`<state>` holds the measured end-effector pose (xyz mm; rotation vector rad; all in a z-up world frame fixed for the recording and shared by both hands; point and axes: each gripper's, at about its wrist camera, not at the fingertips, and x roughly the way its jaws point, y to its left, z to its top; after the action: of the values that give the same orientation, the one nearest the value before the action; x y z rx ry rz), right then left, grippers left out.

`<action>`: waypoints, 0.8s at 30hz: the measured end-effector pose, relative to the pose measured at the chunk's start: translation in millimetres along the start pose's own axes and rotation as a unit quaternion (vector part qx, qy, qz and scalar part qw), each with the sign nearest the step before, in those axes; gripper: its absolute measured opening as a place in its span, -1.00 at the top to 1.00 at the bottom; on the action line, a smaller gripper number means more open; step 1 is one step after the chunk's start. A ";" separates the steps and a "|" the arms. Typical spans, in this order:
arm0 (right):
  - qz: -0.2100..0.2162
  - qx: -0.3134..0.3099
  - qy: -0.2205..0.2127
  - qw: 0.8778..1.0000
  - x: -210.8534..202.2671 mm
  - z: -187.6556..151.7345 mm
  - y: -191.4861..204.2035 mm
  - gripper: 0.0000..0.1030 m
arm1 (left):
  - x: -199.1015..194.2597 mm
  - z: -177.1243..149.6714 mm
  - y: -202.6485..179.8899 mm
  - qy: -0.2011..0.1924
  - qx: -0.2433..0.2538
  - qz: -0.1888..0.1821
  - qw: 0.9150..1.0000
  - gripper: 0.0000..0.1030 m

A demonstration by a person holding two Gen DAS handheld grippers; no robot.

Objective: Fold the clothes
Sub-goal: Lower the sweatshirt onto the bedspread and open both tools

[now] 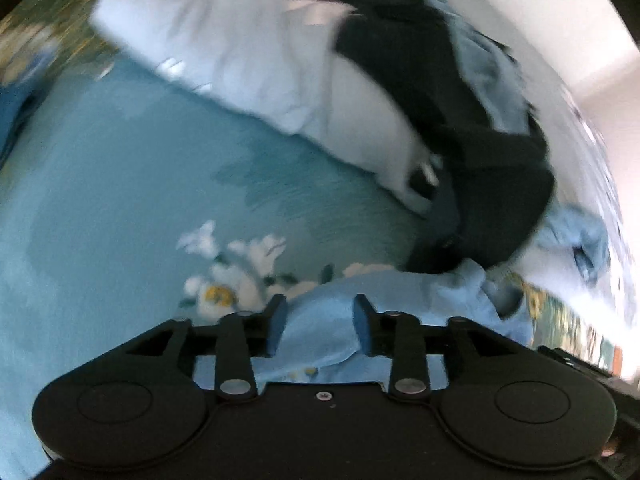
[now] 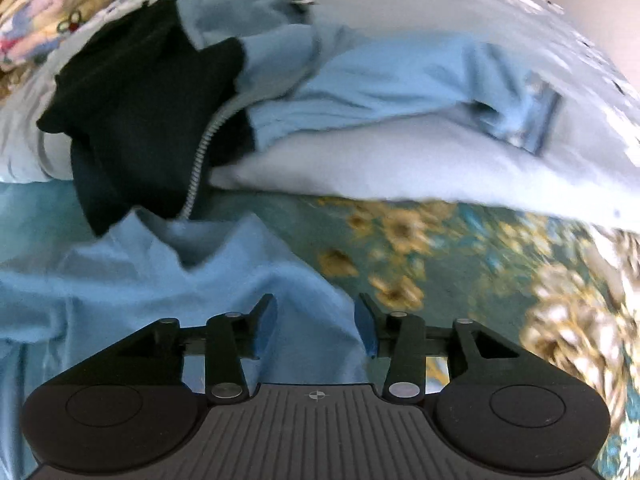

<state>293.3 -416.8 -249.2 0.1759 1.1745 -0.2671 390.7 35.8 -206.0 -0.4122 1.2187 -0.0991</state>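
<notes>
A light blue garment point(image 1: 320, 354) lies on the bed under my left gripper point(image 1: 320, 320). Its jaws stand apart, with a fold of the blue cloth lying loosely between the fingers and not pinched. In the right wrist view the same light blue garment point(image 2: 160, 288) spreads to the left, its edge running between the fingers of my right gripper point(image 2: 316, 320), which is open too. A black zip jacket point(image 1: 480, 140) point(image 2: 148, 120) is draped over a white pillow beyond it. Both views are blurred.
The teal bedsheet point(image 1: 120, 180) point(image 2: 400, 248) has white and yellow flower prints. A white pillow point(image 1: 220, 52) point(image 2: 400, 164) lies across the back. Another light blue garment point(image 2: 380, 80) point(image 1: 488, 68) rests on the pillow by the jacket. A pale wall point(image 1: 560, 8) lies behind.
</notes>
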 end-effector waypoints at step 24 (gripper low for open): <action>0.091 0.117 0.033 0.988 -19.1 -127.3 -40.7 0.92 | 47.5 -21.3 -21.1 -0.015 0.177 -0.036 0.983 0.86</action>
<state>161.7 -418.6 -279.4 0.4997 1.1830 -0.2394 390.7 -3.0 -246.7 -0.1453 1.1284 -0.3643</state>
